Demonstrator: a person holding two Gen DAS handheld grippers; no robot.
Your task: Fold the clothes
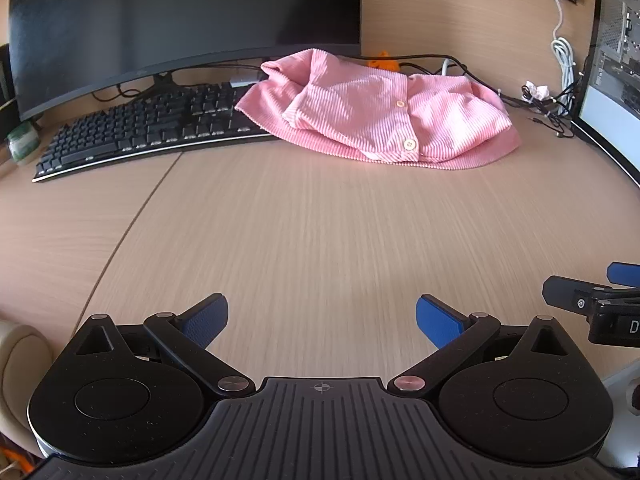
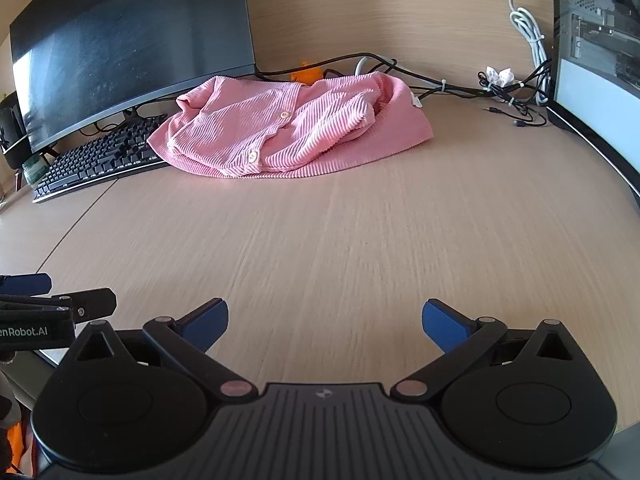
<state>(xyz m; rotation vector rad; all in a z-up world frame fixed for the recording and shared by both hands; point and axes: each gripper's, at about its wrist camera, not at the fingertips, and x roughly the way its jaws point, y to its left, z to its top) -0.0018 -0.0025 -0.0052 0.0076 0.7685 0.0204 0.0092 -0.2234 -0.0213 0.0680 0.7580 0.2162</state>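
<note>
A pink ribbed cardigan [image 1: 372,112] with pale buttons lies crumpled at the back of the wooden desk [image 1: 320,232], partly over the keyboard's right end. In the right wrist view the cardigan [image 2: 288,132] sits centre-left. My left gripper [image 1: 322,320] hovers over the desk's near part, open, nothing between its blue pads, well short of the cardigan. My right gripper [image 2: 325,324] is likewise open and empty. Each gripper shows at the edge of the other's view: the right gripper [image 1: 592,300], the left gripper [image 2: 48,300].
A black keyboard [image 1: 148,132] and a dark curved monitor [image 1: 180,20] stand at the back left. A computer case [image 1: 616,72] rises at the right, with tangled cables [image 1: 548,96] and a small orange object [image 1: 384,62] behind the cardigan. A green jar [image 1: 22,144] sits far left.
</note>
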